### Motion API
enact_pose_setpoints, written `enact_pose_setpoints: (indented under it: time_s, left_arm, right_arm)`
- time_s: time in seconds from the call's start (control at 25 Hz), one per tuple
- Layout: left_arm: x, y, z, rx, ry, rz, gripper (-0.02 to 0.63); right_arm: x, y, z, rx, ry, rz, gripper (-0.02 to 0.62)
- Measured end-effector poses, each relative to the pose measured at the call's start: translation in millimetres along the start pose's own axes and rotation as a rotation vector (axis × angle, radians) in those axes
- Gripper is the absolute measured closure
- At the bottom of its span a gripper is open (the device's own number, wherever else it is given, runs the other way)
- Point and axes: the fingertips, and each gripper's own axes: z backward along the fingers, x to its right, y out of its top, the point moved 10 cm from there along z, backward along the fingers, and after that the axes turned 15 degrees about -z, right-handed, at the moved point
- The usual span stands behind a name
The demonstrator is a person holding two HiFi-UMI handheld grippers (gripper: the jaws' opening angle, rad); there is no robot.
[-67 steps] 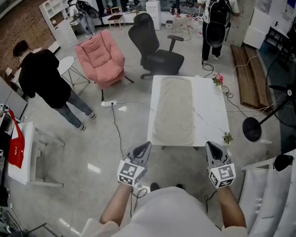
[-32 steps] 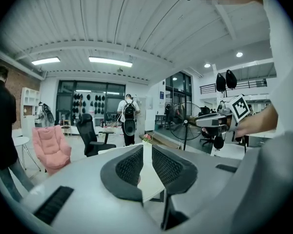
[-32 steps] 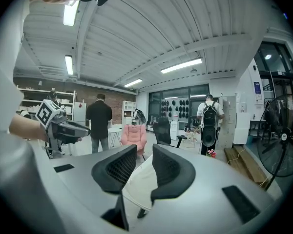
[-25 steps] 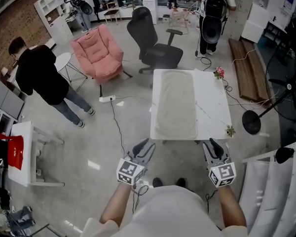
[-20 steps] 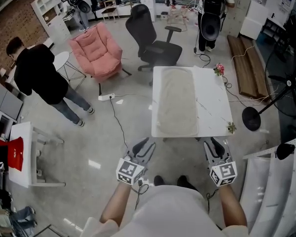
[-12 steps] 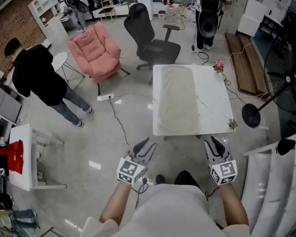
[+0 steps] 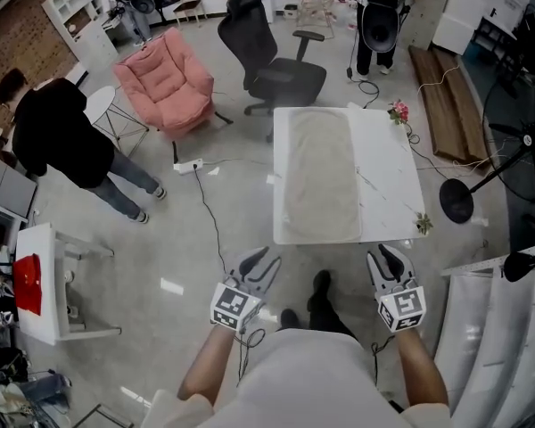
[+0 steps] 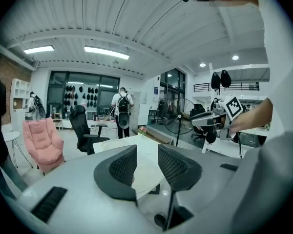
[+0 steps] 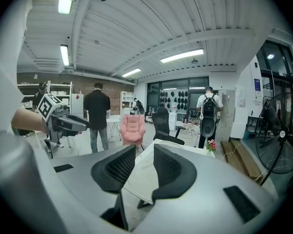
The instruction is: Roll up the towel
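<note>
Jaws: left gripper (image 7: 260,259) parted, empty | right gripper (image 7: 383,255) just narrowing, empty | both outstretched short of towel (image 7: 319,176)

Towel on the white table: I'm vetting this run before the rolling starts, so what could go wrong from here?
1. The towel lies close to the table's left edge, so an uneven roll may slip over it.
2. The flowers at the far right corner and the small plant at the near right edge could be knocked.
3. A floor cable runs toward the person's feet: possible trip.
</note>
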Motion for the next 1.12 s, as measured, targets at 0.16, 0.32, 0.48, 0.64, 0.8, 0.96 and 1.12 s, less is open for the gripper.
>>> enact_pose_setpoints:
  time_s: [0.16,0.32,0.48,0.64,0.8,0.96,1.12]
  left_arm:
    - [-8.3,-4.4,-28.8,-0.029,-0.010,-0.005,0.454]
    - [-21.8,-14.9,-65.3,-0.062,-0.037,-0.011,0.453]
    - [-28.9,-26.8,-96.2,-0.120,-0.055,0.016,0.453]
    - [-38.0,-40.3,-133.1,-0.169,-0.062,0.040,0.453]
    - [-46.8,-55.7,-167.8,-0.229,-0.079,0.049,0.451]
    - [-47.6,-70.0,-193.7,-0.297,-0.112,0.031,0.448]
    - [-44.1,-92.2,-213.3,-0.378,-0.155,-0.007,0.448]
  right_arm:
    - [23.8,-3.6,-26.8,-0.037,0.021,-0.008,0.465]
    - [52.0,-8.8,-63.0,-0.086,0.045,-0.005,0.465]
    - [78.6,-17.2,-92.9,-0.163,0.080,-0.023,0.465]
    - [109.7,-28.8,-126.9,-0.236,0.124,-0.033,0.465]
    - [136.0,-42.4,-158.7,-0.306,0.170,-0.048,0.465]
    - [154.9,-61.5,-179.7,-0.377,0.225,-0.034,0.465]
    - [167.6,-87.8,-194.5,-0.489,0.309,0.021,0.463]
